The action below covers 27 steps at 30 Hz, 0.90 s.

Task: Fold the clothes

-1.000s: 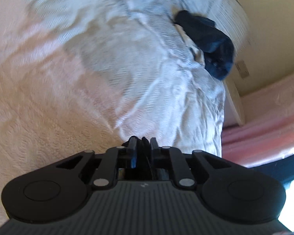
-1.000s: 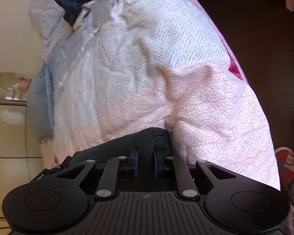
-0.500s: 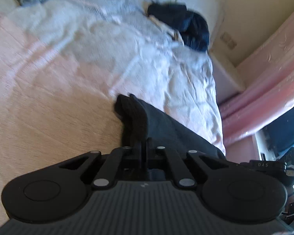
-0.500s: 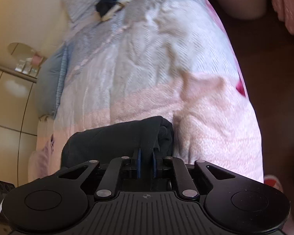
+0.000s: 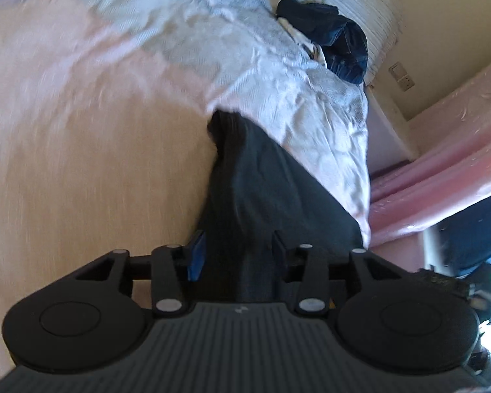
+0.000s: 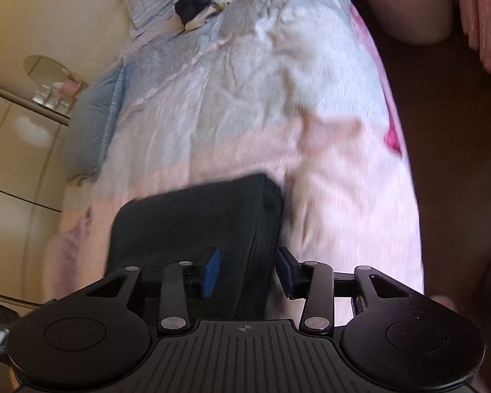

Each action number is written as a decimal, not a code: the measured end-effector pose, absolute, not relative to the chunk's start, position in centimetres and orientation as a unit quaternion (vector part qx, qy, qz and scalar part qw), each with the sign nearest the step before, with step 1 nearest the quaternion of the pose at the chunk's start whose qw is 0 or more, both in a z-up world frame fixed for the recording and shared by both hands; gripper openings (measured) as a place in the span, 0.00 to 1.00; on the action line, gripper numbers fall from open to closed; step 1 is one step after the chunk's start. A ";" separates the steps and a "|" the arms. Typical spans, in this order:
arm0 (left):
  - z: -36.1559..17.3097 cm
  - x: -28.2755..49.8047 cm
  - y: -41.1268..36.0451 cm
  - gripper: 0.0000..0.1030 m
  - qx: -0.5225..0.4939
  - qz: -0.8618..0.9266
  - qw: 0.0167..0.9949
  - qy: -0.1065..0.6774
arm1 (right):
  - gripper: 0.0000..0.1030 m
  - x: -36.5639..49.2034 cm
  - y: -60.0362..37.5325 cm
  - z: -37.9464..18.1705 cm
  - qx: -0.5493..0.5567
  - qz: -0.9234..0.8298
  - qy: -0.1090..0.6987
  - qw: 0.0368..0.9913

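Left wrist view shows us the left tool [image 5: 235, 252], jaws just parted and loose around the folded black garment [image 5: 258, 177] on the bed [image 5: 81, 163]; our right tool [image 6: 247, 271] has likewise just opened over that garment's edge, nothing clamped.

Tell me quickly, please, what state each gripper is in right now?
Left gripper: open, jaws just opened; the dark garment lies between them, released.
Right gripper: open, jaws just opened; the same garment's folded edge sits between them, unclamped.
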<state>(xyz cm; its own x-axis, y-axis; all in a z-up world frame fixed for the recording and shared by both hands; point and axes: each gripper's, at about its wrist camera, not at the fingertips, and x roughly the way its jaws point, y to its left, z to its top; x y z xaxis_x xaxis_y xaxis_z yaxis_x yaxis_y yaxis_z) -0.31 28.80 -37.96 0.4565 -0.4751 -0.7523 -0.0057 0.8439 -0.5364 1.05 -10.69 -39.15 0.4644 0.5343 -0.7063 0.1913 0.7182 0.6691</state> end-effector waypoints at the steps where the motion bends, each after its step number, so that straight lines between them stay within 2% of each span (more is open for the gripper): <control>1: -37.9 -1.0 28.6 0.36 -0.234 -0.142 0.822 0.499 | 0.40 0.2 -10.5 -39.2 0.365 0.114 0.508 0.772; 2: -37.9 -1.6 28.3 0.30 -0.228 -0.141 0.825 0.498 | 0.40 -0.5 -10.2 -39.3 0.372 0.121 0.506 0.768; 3: -37.9 -2.2 28.1 0.09 -0.222 -0.141 0.828 0.496 | 0.29 -1.0 -9.8 -39.2 0.370 0.128 0.503 0.770; 4: -37.8 -2.5 28.2 0.08 -0.216 -0.141 0.832 0.491 | 0.12 -1.3 -9.3 -39.0 0.365 0.135 0.501 0.773; 6: -37.7 -3.0 29.0 0.06 -0.228 -0.146 0.839 0.472 | 0.08 -1.8 -8.5 -38.4 0.349 0.146 0.491 0.785; 10: -38.9 -3.4 30.3 0.08 -0.228 -0.148 0.844 0.463 | 0.07 -2.7 -7.2 -37.7 0.298 0.171 0.470 0.813; 14: -40.5 -3.3 29.6 0.11 -0.213 -0.134 0.840 0.481 | 0.07 -3.5 -5.9 -39.7 0.254 0.145 0.486 0.824; 16: -39.0 -3.7 29.2 0.14 -0.202 -0.127 0.848 0.474 | 0.08 -3.3 -6.0 -39.1 0.255 0.143 0.489 0.822; 21: -34.6 -5.5 28.9 0.13 -0.169 -0.102 0.877 0.439 | 0.20 -3.7 -5.8 -35.6 0.199 0.117 0.473 0.850; 24: -34.0 -4.4 27.0 0.13 -0.131 -0.132 0.883 0.432 | 0.20 -4.7 -3.9 -33.7 0.149 0.129 0.432 0.880; 27: -35.0 -2.6 24.8 0.12 -0.082 -0.163 0.879 0.440 | 0.20 -5.5 -0.9 -34.1 0.091 0.173 0.423 0.885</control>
<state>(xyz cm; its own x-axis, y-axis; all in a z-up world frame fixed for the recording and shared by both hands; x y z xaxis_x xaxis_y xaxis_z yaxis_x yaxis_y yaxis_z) -2.61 24.75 -34.96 0.5591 -0.3580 -0.7478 0.2140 0.9337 -0.2870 -5.52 -0.90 -34.05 0.5823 0.3831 -0.7171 -0.2298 0.9236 0.3069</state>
